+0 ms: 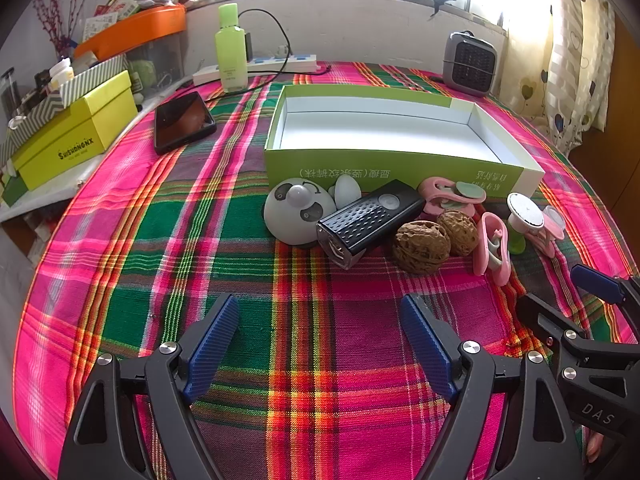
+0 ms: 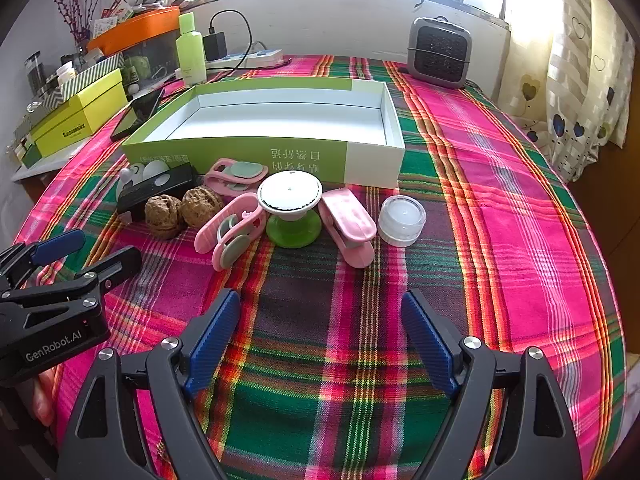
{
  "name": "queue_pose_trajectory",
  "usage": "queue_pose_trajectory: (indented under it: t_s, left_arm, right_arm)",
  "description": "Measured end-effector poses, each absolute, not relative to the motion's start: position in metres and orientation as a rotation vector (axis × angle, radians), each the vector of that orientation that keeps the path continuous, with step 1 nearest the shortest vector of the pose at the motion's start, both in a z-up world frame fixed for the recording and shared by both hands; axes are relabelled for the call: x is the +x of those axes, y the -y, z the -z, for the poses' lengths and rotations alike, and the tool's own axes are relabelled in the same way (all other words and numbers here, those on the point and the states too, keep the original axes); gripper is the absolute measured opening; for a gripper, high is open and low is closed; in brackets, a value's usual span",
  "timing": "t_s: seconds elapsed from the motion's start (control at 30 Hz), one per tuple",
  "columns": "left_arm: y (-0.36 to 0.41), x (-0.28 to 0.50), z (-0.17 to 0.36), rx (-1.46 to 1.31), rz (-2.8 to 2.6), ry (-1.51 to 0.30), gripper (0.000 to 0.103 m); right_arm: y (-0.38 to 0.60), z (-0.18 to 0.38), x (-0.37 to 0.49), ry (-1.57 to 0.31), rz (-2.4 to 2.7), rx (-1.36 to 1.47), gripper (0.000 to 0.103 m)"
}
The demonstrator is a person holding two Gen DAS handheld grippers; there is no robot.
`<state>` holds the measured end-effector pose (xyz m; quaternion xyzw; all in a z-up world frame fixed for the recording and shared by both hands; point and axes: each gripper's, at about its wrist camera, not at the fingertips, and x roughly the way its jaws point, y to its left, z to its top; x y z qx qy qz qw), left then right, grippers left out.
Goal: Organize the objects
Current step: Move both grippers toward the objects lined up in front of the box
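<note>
An empty green-and-white box [image 1: 360, 168] [image 2: 240, 156] lies open on the plaid cloth. Along its near wall sits a row of small items: a panda-shaped dome [image 1: 298, 210], a black perforated device [image 1: 368, 222] [image 2: 156, 192], two walnuts [image 1: 420, 246] [image 2: 164, 216], pink clips [image 1: 492, 242] [image 2: 230, 232] [image 2: 350, 226], a white disc on a green base [image 2: 290, 208] and a small clear jar [image 2: 402, 214]. My left gripper [image 1: 320, 340] stands open in front of the black device, nothing between its fingers. My right gripper [image 2: 320, 340] stands open short of the green-based disc, also empty.
A black phone [image 1: 182, 122], a green bottle [image 1: 230, 48], a power strip [image 1: 256, 66] and a small grey heater [image 2: 440, 52] sit behind the box. Yellow-green boxes [image 1: 76, 136] and an orange tray [image 1: 136, 30] crowd the left shelf. A curtain [image 2: 580, 80] hangs right.
</note>
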<state>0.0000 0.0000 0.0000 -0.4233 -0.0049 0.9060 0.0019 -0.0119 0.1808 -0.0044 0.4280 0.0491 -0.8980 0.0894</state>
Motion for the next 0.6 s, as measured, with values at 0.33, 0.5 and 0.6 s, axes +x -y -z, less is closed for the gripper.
queue_pose_trajectory:
  t_s: [0.33,0.5,0.6]
  left_arm:
    - [-0.0001,0.0,0.0,-1.329,-2.843,0.014,0.083]
    - [0.0,0.0,0.0,-1.329,-2.843,0.014,0.083]
    - [0.0,0.0,-0.0001,-1.329,-2.843,0.014,0.084]
  right_arm:
    - [-0.1842,0.0032,-0.0113,-0.139,2.673,1.276,0.084]
    - [-0.184,0.0032,-0.0115,-0.139,2.672,1.276,0.084]
    - [-0.1833,0.0029,-0.0113,-0.139,2.672,1.277,0.084]
